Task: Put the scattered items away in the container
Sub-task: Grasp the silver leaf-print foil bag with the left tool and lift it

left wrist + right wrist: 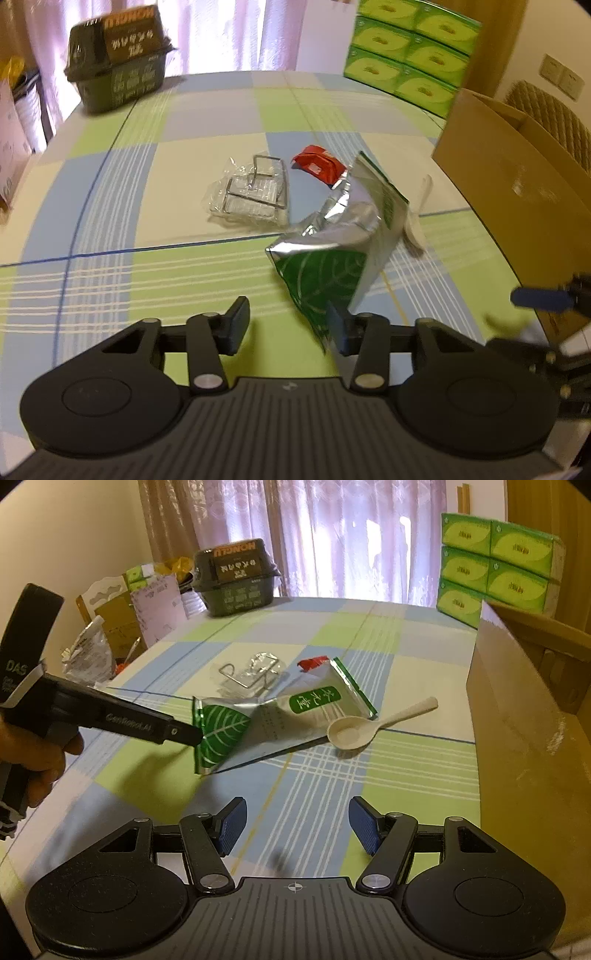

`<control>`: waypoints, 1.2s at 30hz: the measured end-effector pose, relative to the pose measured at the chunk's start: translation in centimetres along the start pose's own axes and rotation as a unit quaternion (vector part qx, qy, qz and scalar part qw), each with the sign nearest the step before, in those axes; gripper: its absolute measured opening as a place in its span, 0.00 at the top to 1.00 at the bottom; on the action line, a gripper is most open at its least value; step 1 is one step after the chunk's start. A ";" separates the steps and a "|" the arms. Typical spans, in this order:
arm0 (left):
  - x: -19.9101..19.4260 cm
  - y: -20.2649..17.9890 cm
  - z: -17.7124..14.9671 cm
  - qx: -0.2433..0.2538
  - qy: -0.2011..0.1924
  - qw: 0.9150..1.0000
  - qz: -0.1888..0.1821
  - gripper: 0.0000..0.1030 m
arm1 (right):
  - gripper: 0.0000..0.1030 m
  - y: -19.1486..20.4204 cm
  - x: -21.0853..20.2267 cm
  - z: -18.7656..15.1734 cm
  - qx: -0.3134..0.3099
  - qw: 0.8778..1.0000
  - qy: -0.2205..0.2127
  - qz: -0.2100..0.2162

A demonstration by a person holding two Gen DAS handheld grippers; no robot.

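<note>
The pouch (pixel 280 716) is shiny crinkled foil, silver with a glossy green leaf print. The spoon (pixel 373 725) looks like matte cream plastic. There's a bent metal wire rack (pixel 255 188) in clear, glinty plastic wrap, plus a glossy red wrapper (pixel 319 166). The tablecloth (pixel 332 775) is smooth checked fabric or vinyl, can't tell which. The box (pixel 524 716) is plain matte brown cardboard.
</note>
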State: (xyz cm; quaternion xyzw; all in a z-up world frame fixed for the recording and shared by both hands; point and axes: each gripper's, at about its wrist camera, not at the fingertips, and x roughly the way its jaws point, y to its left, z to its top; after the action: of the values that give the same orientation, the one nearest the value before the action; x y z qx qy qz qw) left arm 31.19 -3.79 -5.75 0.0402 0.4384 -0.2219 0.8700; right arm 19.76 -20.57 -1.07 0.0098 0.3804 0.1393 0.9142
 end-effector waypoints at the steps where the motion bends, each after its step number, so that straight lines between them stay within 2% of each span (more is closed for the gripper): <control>1: 0.5 0.1 0.1 -0.008 0.002 1.000 0.002 0.71 | 0.35 -0.2 0.3 0.0 0.001 1.000 0.001 -0.001; 3: 1.3 0.4 0.3 -0.023 0.007 1.000 0.000 0.88 | 0.35 -0.5 0.8 0.0 0.003 1.000 0.003 -0.004; 5: 1.6 0.6 0.3 -0.034 0.008 0.999 -0.004 0.96 | 0.35 -0.8 1.1 0.0 0.005 1.000 0.005 -0.006; 11: -0.3 0.1 -1.0 -0.048 -0.014 0.999 0.017 0.99 | 0.35 -1.4 1.7 0.1 0.012 1.000 0.005 -0.013; 15: -2.6 0.2 -3.4 -0.091 -0.022 0.995 0.044 1.00 | 0.35 -1.2 1.8 0.4 0.013 1.000 0.000 -0.015; 17: -3.7 -0.1 -4.8 -0.106 -0.017 0.993 0.044 0.99 | 0.35 -1.2 2.0 0.6 0.014 1.000 -0.001 -0.015; 21: -5.4 -1.6 -6.7 -0.084 0.015 0.996 -0.015 0.91 | 0.35 -1.3 2.0 0.9 0.019 1.000 -0.005 -0.019; 23: -6.3 -2.0 -6.9 -0.066 0.020 0.998 -0.012 0.88 | 0.35 -1.4 1.9 1.1 0.020 1.000 -0.008 -0.021; 26: -7.5 -2.3 -6.1 -0.041 0.010 0.999 0.016 0.65 | 0.35 -1.6 1.9 1.2 0.021 0.999 -0.010 -0.023; 28: -7.8 -2.1 -4.9 -0.041 0.004 0.999 0.013 0.51 | 0.35 -1.8 2.0 1.3 0.023 0.999 -0.010 -0.024; 30: -7.5 -2.1 -3.4 -0.032 0.003 0.999 0.011 0.24 | 0.35 -2.0 2.1 1.4 0.024 0.999 -0.011 -0.025; 32: -6.3 -2.1 -1.5 -0.016 0.017 1.000 -0.004 0.19 | 0.35 -2.2 2.3 1.6 0.024 0.999 -0.012 -0.027; 36: -2.9 -1.3 1.6 0.000 0.061 0.997 -0.044 0.17 | 0.35 -2.7 3.0 2.0 0.024 0.999 -0.013 -0.031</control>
State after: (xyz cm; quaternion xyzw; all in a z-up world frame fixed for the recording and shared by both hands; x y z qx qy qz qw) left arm 30.30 -4.37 -2.30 0.0347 0.4918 -0.2573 0.8311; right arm 23.81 -22.21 -2.04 0.0216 0.3716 0.1021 0.9225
